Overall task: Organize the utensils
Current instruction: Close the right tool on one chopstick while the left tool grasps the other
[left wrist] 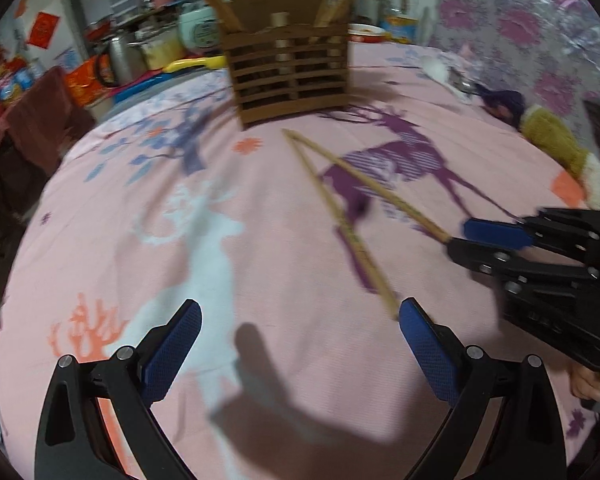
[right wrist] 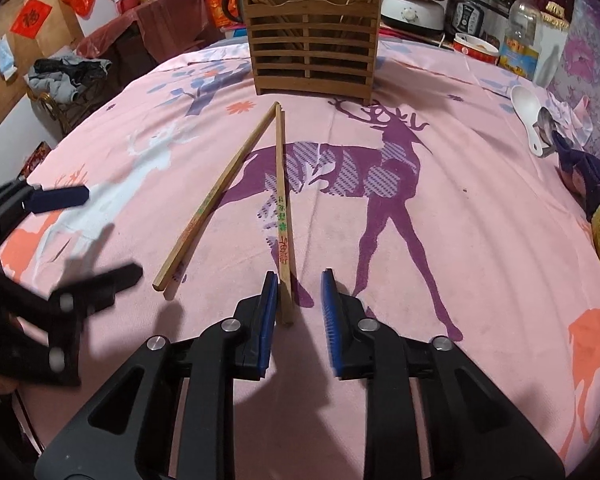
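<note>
Right wrist: right claw (right wrist: pixel 298 300) part open round chopstick (right wrist: pixel 282 216), near end, tip pointing at holder (right wrist: pixel 314 56).

Two chopsticks (right wrist: pixel 220 192) lie on the table (right wrist: pixel 460 280) in a V, tips meeting just before the utensil holder (right wrist: pixel 314 60), where more chopsticks stand. A spoon (right wrist: pixel 528 116) lies at the right edge, a rice cooker (right wrist: pixel 474 4) behind.

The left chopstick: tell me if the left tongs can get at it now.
Probably yes. The left tongs stand open, and the left chopstick lies bare on the pink cloth with its near end beside their right finger. Nothing covers it.
</note>
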A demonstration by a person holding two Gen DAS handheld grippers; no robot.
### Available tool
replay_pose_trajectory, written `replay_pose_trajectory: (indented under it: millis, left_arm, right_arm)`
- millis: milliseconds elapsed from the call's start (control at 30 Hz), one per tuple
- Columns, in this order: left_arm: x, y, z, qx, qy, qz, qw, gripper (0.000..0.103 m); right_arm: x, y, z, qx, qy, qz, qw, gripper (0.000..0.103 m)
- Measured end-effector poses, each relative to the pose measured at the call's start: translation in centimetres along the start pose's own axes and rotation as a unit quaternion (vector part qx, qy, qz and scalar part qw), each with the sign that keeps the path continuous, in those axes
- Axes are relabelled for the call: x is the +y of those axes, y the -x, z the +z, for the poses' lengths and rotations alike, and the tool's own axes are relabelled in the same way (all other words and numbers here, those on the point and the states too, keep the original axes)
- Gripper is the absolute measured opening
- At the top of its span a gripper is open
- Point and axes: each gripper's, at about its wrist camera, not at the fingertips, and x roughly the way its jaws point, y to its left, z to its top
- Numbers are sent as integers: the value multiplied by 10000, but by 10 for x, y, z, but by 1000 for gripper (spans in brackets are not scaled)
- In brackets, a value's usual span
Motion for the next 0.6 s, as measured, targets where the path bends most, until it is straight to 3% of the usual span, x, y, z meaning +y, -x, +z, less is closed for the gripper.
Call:
replay_pose_trajectory:
  millis: [100, 467, 533, 600]
  left_arm:
    - [-13, -4, 0, 10, -222, -48, 9997, 97]
    - [-23, -6, 0, 5, -258, -483, 9985, 95]
    - [-27, -8, -1, 43, -358, -462, 9983, 82]
    - [-29, -16, -2, 218, -398, -486, 9978, 58]
  right_arm:
    - [-1, 2, 0, -52, -48, -42, 10000, 9]
    - [-16, 0, 3, 50, -446, 210, 9988, 12]
    - [-19, 2, 3, 7, -502, 199, 9985, 9]
    - [-19, 4, 4, -44, -506, 174, 9986, 9]
